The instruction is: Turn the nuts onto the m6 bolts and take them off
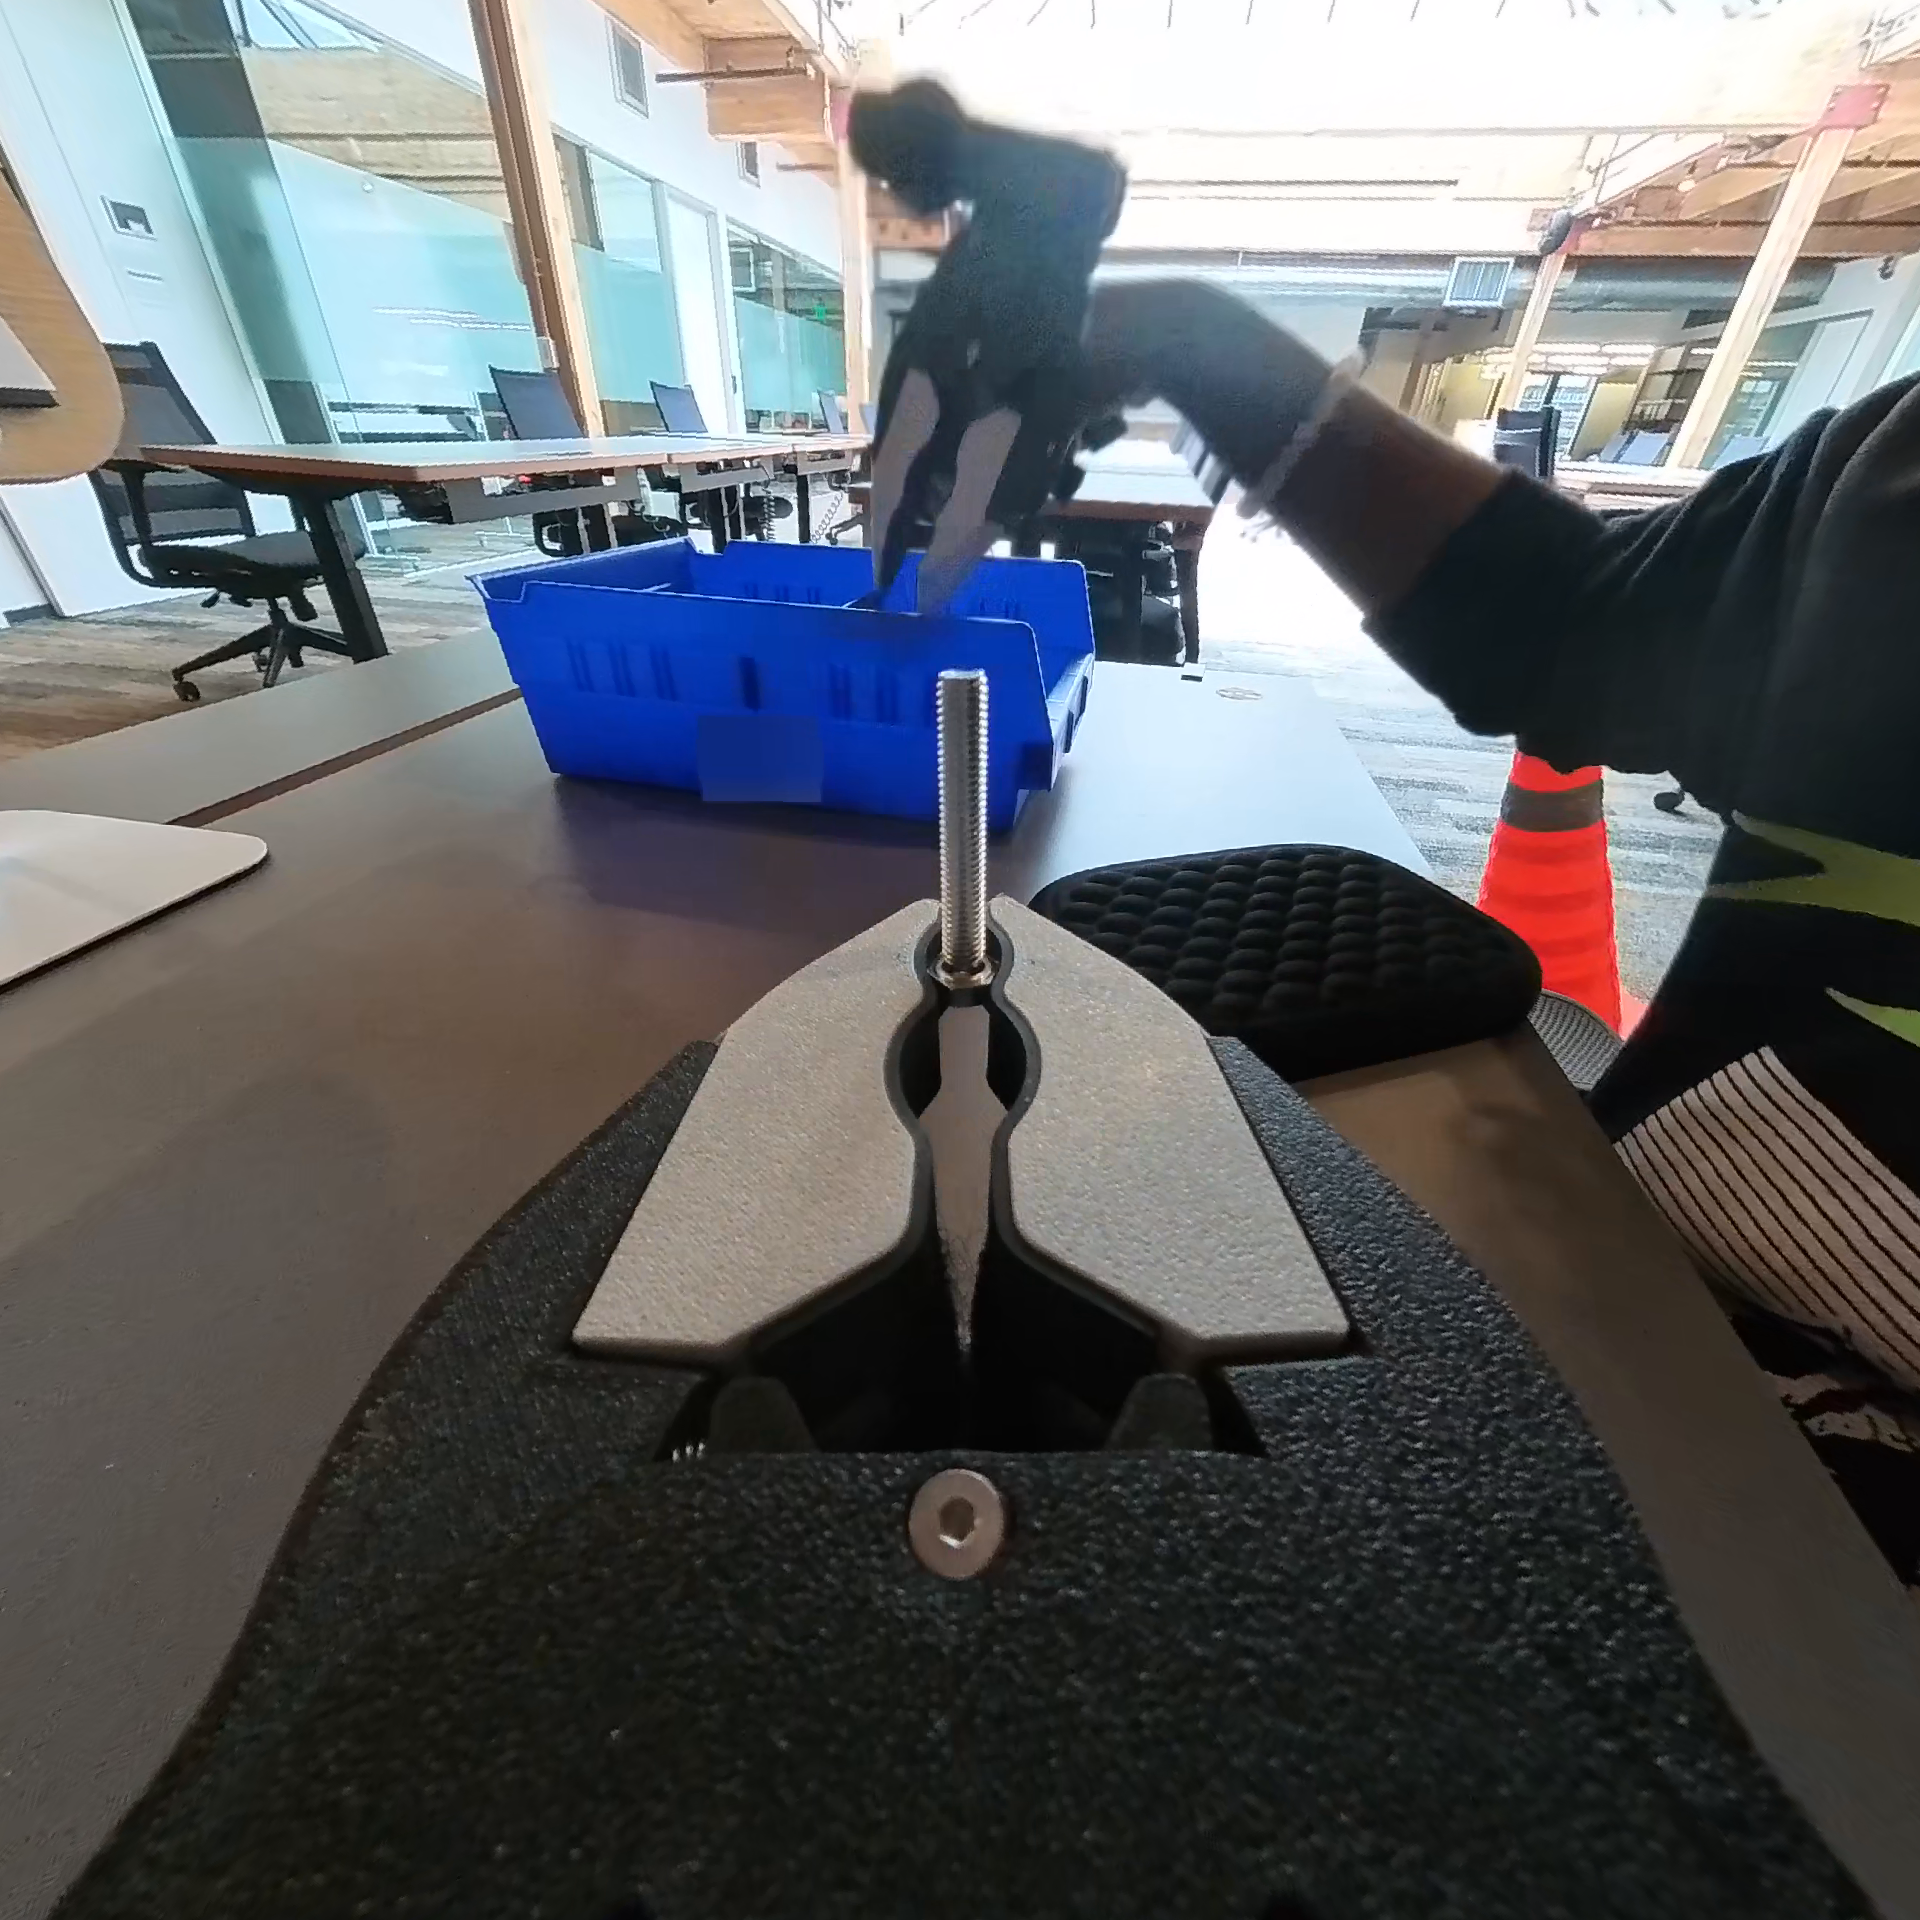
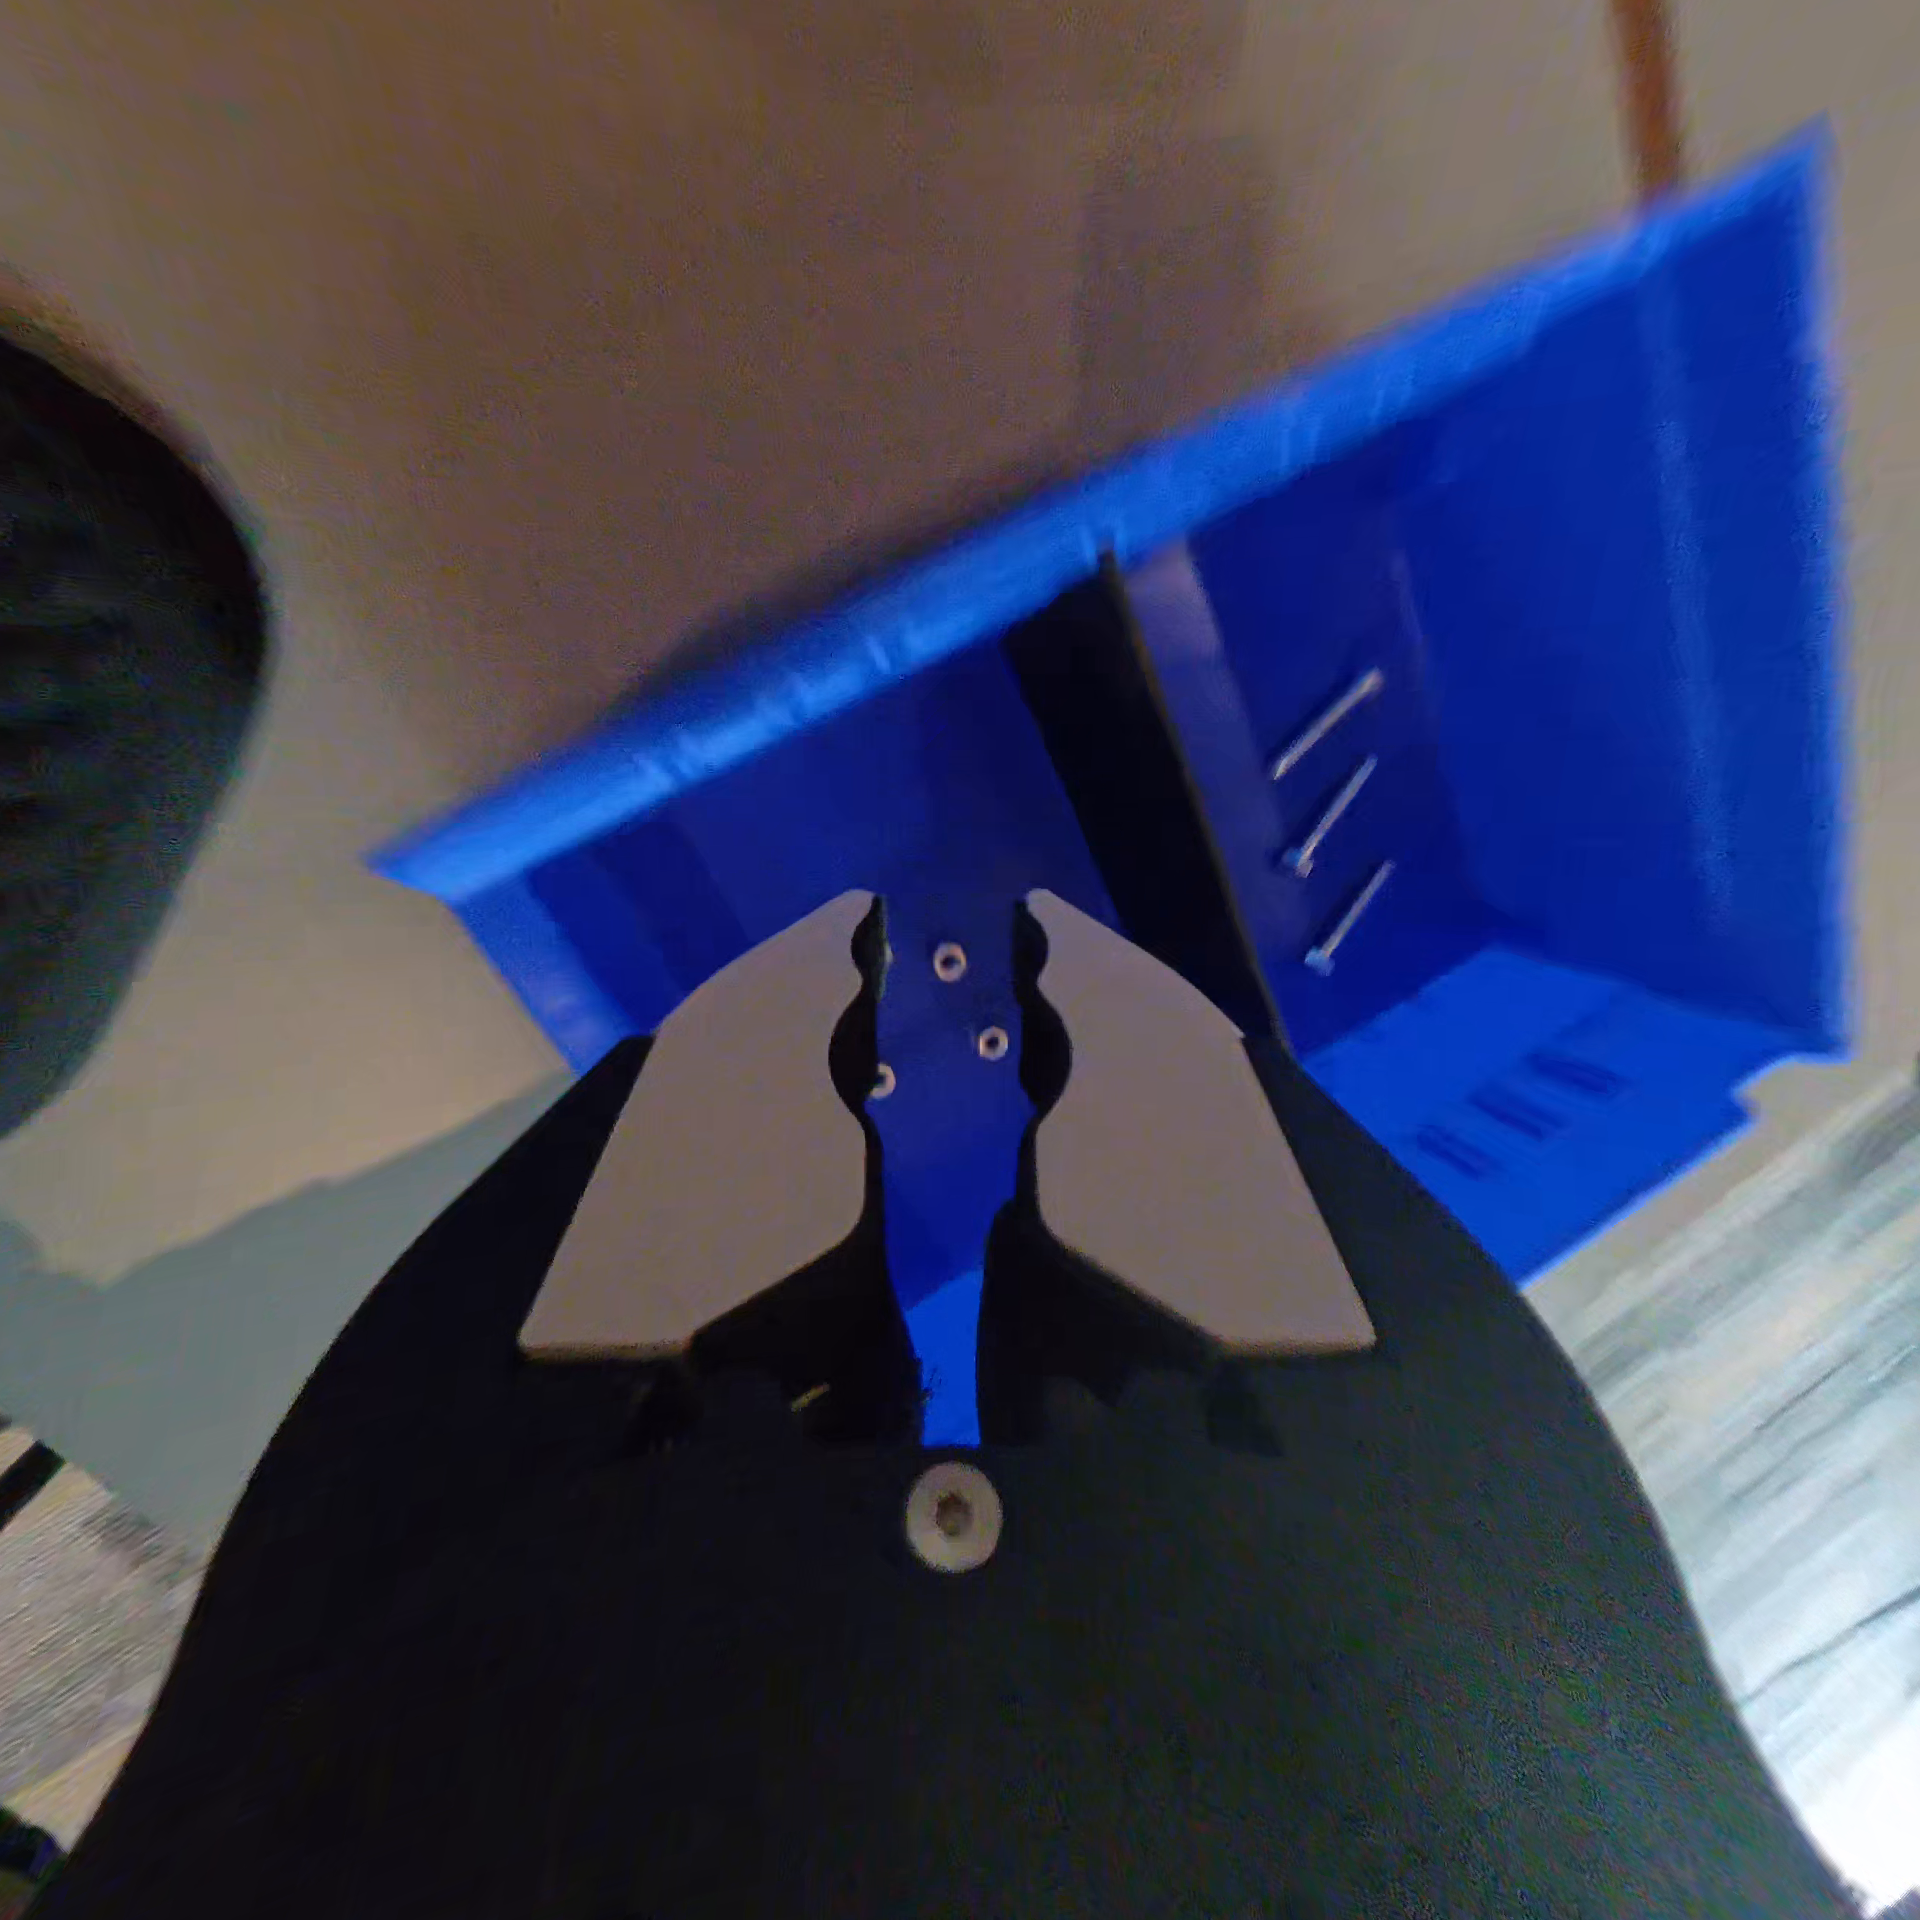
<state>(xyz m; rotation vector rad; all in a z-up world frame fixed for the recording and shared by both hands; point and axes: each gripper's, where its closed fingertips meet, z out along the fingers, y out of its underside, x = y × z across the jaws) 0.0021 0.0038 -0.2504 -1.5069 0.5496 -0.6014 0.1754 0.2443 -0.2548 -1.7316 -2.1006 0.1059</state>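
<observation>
Nearest to us in the left wrist view, the left gripper [image 1: 964, 961] has a black pebbled body and two flat, grainy grey fingers [image 1: 810, 1122] with wavy inner edges, drawn together and clamped on the head end of a bolt [image 1: 962, 800]. The bolt is bright steel, threaded along its whole visible length, and it stands straight up out of the notch at the fingertips. Just to the right lies a black pad [image 1: 1288, 945] with a honeycomb surface, and to the left a pale grey slab [image 1: 104, 883] with rounded corners, both on the smooth dark brown table [image 1: 436, 987]. Farther back sits a blue bin [image 1: 769, 665] of glossy moulded plastic with ribbed walls. We see the right gripper [image 1: 914, 592] reaching down into it from above, blurred, held by an arm in a dark sleeve [image 1: 1621, 623] that comes in from the right. Beyond the table edge stands an orange cone [image 1: 1548, 873]. In the right wrist view the right gripper [image 2: 951, 914] points down into the bin's [image 2: 790, 717] left compartment with its fingers [image 2: 1143, 1143] apart and nothing pressed between them. Three small silvery nuts [image 2: 948, 961] lie loose on the blue floor below the gap. Past a black divider [image 2: 1132, 790], three slim bolts [image 2: 1340, 821] lie side by side in the right compartment.
</observation>
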